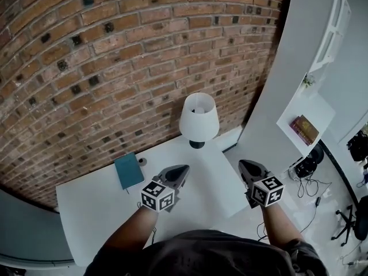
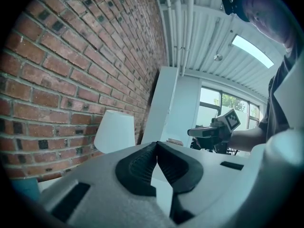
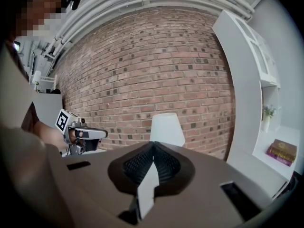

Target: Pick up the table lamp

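- Table lamp (image 1: 198,119) stands upright at the back of the white worktop (image 1: 98,211), close to the brick wall (image 1: 115,50). It has a white shade over a dark base.
- Nothing touches the lamp; both tongs are short of it, on the person's side.
- Left tongs (image 1: 183,168) hang over the worktop and point toward the lamp, which sits ahead and slightly to their right in the head view.
- In the left gripper view, the left tongs (image 2: 156,145) are pressed together with nothing between them. The lamp's shade (image 2: 115,131) shows beyond them, to the left.
- Right tongs (image 1: 244,163) are at or just past the worktop's right edge, level with the left pair and well apart from it.
- In the right gripper view, the right tongs (image 3: 153,144) are also pressed together and hold nothing. The lamp (image 3: 167,128) stands straight ahead, just above the tips.
- Each gripper view catches the other pair off to the side, marker cube on top.
- A teal book (image 1: 128,171) lies flat on the worktop, left of the left tongs and well apart from the lamp.
- To the right, a white shelf unit (image 1: 299,68) carries a reddish book (image 1: 305,129).
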`<state>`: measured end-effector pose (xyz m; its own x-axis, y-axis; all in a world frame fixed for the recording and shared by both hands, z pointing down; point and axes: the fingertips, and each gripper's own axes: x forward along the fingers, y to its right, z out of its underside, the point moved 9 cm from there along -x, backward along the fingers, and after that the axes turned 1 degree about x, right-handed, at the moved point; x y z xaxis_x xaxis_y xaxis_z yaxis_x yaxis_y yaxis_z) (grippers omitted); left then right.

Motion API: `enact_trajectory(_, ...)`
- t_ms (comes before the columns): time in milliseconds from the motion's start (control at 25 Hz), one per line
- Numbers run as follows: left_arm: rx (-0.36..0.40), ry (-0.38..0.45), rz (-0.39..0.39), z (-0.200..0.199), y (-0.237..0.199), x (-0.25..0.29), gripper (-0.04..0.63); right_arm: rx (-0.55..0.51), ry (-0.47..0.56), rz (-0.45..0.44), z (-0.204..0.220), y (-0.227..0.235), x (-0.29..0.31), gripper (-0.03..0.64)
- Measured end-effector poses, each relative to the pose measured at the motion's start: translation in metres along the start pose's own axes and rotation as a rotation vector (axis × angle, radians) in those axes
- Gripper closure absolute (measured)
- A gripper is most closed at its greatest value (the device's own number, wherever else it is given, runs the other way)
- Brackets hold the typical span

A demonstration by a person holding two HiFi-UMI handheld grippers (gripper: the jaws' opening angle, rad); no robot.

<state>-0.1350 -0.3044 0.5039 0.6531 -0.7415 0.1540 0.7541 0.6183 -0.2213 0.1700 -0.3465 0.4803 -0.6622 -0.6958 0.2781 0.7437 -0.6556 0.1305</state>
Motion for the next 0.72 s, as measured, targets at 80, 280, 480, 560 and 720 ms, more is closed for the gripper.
enact_trajectory(80,-0.005,0.012,-0.005,0.001,-0.001,0.002,0.594,-0.001,0.001,-0.006,-0.001,0.003,0.001,0.622)
enact_trajectory(280,-0.019,0.001,0.017,0.012,-0.01,0.02,0.405,-0.008,-0.005,-0.012,-0.001,0.01,0.005,0.622)
enact_trajectory(480,-0.03,-0.011,-0.002,0.035,-0.035,0.048,0.374,-0.005,-0.018,0.0,0.009,0.024,0.018,0.622)
enact_trajectory(560,-0.036,-0.013,-0.015,0.045,-0.046,0.061,0.374,-0.003,-0.027,0.005,0.016,0.033,0.026,0.623)
enact_trajectory(720,-0.001,-0.019,-0.039,0.068,-0.069,0.087,0.374,0.002,-0.027,0.011,0.031,0.049,0.049,0.623)
